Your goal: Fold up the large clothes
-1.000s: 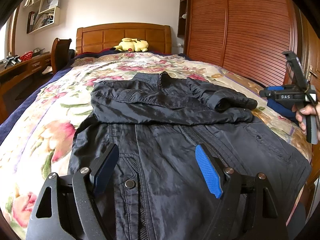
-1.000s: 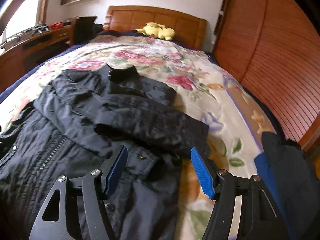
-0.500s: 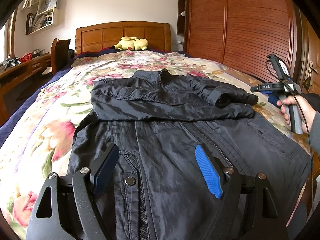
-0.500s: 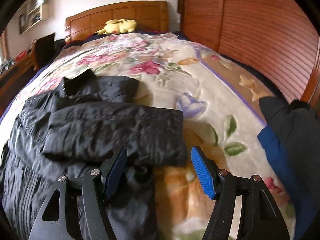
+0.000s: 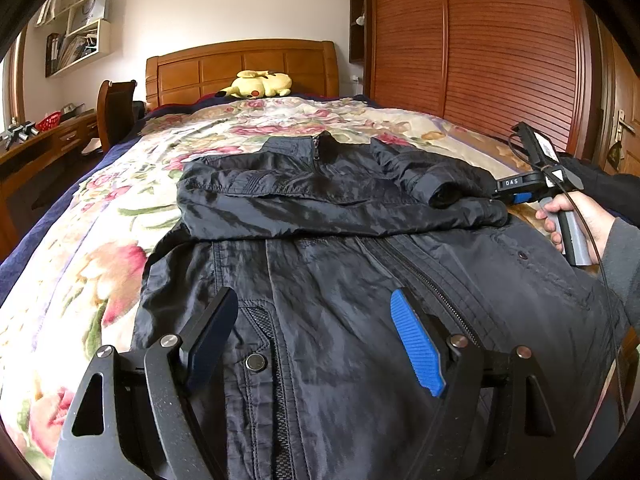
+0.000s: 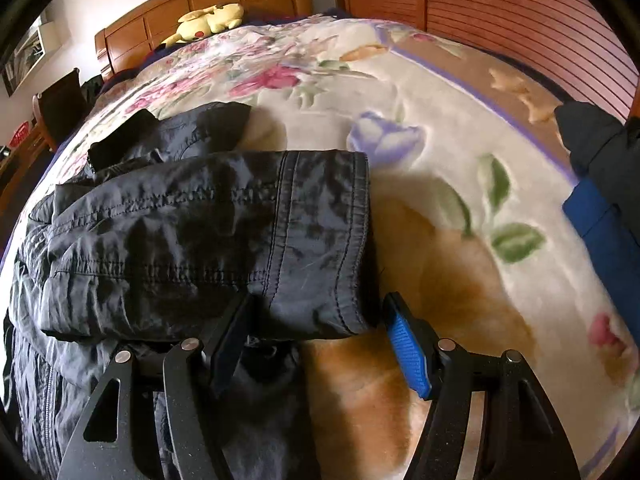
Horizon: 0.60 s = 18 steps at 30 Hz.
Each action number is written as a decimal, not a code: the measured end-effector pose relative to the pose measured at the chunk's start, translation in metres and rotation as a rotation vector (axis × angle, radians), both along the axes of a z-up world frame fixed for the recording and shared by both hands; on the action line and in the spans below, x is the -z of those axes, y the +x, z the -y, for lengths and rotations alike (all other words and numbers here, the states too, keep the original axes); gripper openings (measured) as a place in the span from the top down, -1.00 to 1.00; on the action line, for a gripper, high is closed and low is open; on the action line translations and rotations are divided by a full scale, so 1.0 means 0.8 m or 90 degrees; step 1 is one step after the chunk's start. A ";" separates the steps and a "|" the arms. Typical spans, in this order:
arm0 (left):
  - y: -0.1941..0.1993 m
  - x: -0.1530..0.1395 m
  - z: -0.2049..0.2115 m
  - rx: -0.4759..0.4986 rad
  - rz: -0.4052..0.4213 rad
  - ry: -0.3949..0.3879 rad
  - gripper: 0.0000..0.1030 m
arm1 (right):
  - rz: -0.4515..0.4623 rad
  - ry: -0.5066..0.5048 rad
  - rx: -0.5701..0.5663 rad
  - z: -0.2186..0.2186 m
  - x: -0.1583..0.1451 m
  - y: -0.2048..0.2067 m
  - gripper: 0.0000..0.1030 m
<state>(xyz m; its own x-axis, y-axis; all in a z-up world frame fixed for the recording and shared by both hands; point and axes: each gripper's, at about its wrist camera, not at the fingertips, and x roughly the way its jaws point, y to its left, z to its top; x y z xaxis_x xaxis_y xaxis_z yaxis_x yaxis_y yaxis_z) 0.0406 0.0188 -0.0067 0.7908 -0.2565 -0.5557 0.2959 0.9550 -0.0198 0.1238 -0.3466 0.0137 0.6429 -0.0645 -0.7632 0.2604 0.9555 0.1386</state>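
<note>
Jacket (image 5: pixel 360 280), black, is spread across the bed's (image 5: pixel 100 240) foot end. Left gripper (image 5: pixel 316 340) is angled down over its front, jaws apart. Right gripper (image 6: pixel 320 336) is tilted down at the folded sleeve cuff (image 6: pixel 320 240), jaws apart, unclamped.

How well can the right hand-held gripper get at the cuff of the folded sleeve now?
Probably yes. The right hand-held gripper is open, and the sleeve cuff lies right before its fingertips, on top of the black jacket. Nothing covers the cuff; only floral blanket lies beside it.
</note>
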 end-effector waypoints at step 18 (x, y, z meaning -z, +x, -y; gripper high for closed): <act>-0.001 -0.001 -0.001 0.001 0.003 -0.008 -0.55 | 0.045 -0.103 -0.074 -0.042 -0.054 -0.013 0.57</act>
